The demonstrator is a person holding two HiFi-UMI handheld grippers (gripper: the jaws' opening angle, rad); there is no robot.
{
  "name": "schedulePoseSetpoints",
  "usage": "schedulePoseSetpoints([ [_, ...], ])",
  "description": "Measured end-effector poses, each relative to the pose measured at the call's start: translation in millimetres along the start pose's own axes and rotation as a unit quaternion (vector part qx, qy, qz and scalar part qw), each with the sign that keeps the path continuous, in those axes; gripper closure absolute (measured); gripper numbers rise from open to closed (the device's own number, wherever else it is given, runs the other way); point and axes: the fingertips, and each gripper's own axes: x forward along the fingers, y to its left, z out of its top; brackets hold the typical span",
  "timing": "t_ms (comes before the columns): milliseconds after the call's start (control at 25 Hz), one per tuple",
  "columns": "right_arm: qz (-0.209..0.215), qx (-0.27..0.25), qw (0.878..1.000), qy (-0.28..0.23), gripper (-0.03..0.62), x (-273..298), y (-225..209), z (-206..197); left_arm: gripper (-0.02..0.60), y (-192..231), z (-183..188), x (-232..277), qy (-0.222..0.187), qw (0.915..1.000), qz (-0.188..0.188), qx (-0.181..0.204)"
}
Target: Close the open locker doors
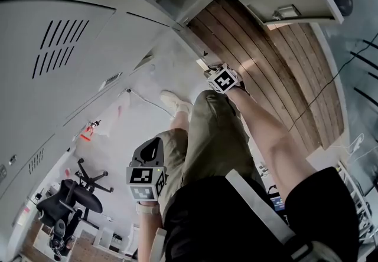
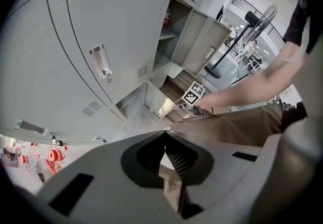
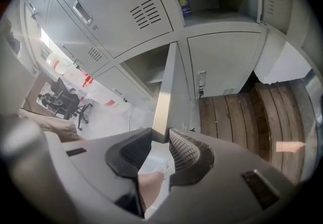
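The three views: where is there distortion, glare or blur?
Left gripper view: strong fisheye with dark corners, and the closed locker door bows outward. Right gripper view: the same bending, and the open door shows a glaring bright edge. Head view: sharp, milder curving, with soft even light on the wooden floor.

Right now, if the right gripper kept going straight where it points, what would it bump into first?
The open locker door. Its thin edge sits right between the right gripper's jaws, which look closed on it, so it has nowhere further to go.
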Motion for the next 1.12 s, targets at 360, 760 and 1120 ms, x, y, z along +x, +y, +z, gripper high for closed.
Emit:
schedulePoseSetpoints([
  [360,-0.009,0.006,1.0,-0.003,0.476,14.0,31.6,7.2,0.572,29.1,-20.0,-10.2,0.009,0.9997,-0.014,0.016],
  [760,-0.013,0.03,0.999,-0.005,0.454,38.9,75.5,25.5,0.572,71.3,-39.3,-21.7,0.015,0.9988,-0.031,0.034],
  [1120,-0.02,0.054,0.998,-0.021,0.45,60.3,106.9,43.5,0.572,110.8,-62.8,-29.7,0.022,0.9973,-0.047,0.052],
])
